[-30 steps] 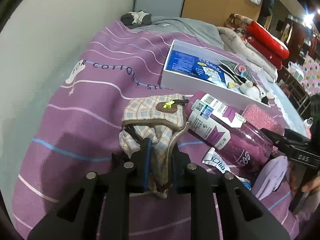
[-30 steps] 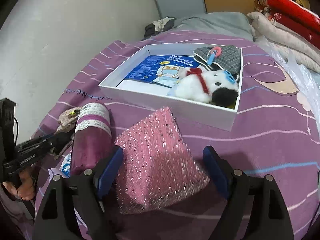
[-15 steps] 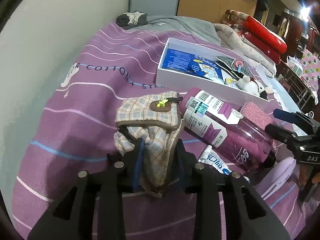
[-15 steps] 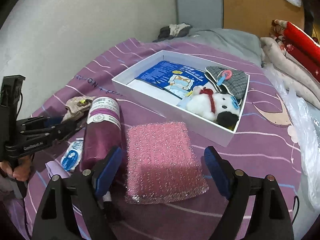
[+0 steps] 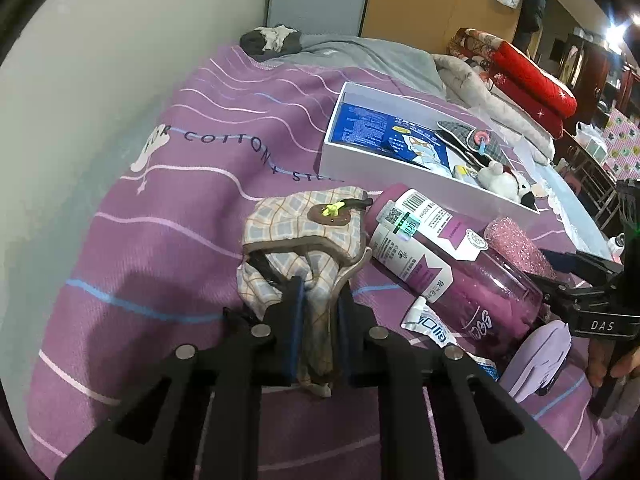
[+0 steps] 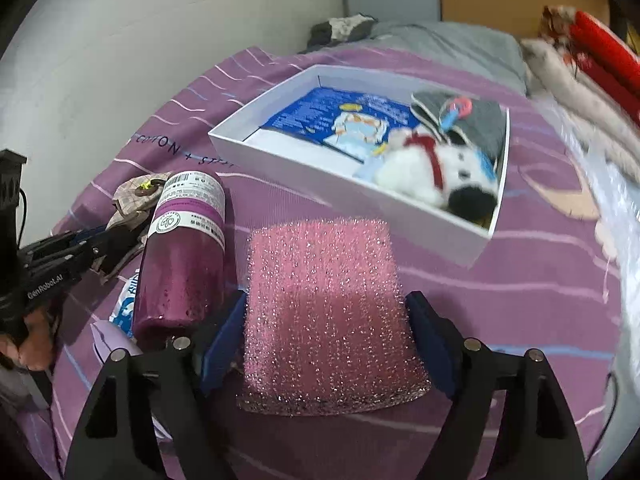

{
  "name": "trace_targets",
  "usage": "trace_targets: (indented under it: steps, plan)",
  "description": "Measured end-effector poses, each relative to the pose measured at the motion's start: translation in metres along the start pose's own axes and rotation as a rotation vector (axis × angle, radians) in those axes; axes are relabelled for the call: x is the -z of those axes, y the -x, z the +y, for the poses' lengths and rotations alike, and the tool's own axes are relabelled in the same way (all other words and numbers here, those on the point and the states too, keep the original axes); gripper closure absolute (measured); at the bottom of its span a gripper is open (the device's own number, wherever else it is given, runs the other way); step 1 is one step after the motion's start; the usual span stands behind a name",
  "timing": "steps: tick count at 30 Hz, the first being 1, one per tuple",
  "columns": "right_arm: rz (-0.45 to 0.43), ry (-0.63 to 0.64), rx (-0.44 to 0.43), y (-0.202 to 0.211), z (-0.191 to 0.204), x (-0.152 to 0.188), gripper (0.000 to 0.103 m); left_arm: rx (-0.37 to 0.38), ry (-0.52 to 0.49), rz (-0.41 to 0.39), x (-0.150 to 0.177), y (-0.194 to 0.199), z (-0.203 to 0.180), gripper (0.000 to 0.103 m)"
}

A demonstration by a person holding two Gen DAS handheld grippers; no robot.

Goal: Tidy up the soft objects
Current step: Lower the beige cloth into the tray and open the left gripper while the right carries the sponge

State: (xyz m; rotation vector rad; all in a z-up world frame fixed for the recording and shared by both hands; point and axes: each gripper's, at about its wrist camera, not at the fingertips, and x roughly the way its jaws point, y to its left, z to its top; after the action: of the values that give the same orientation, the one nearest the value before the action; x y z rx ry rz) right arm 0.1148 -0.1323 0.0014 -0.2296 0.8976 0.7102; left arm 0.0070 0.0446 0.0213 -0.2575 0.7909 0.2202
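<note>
Beside the smooth purple plastic bottle (image 5: 448, 264), the left gripper (image 5: 318, 320) is closing on soft checked cloth (image 5: 304, 240); the right gripper (image 6: 324, 320), closing, straddles the glittery pink sponge block (image 6: 328, 312) with bare bed around.

Right gripper (image 6: 326, 336) closing, fingers (image 6: 224, 336) flanking pink sponge (image 6: 326, 304); purple bottle (image 6: 182, 252) just left.
</note>
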Motion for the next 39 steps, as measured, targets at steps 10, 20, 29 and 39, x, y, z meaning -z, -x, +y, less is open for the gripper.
trace_targets:
  steps: [10,20,29,39]
  plan:
    - [-0.121,-0.093,0.006,0.033,-0.005,0.013,0.031,0.011,0.056,-0.043,-0.007,0.019,0.0,0.091]
    - [-0.264,-0.182,-0.015,0.076,-0.01,0.001,0.031,0.044,0.101,-0.12,-0.05,0.056,-0.007,0.091]
    - [-0.307,-0.259,-0.025,0.1,-0.022,-0.009,0.031,0.089,0.065,-0.096,-0.123,0.026,-0.066,0.091]
    - [-0.34,-0.341,-0.036,0.113,-0.045,-0.003,0.031,-0.102,0.112,0.072,-0.183,-0.093,-0.129,0.091]
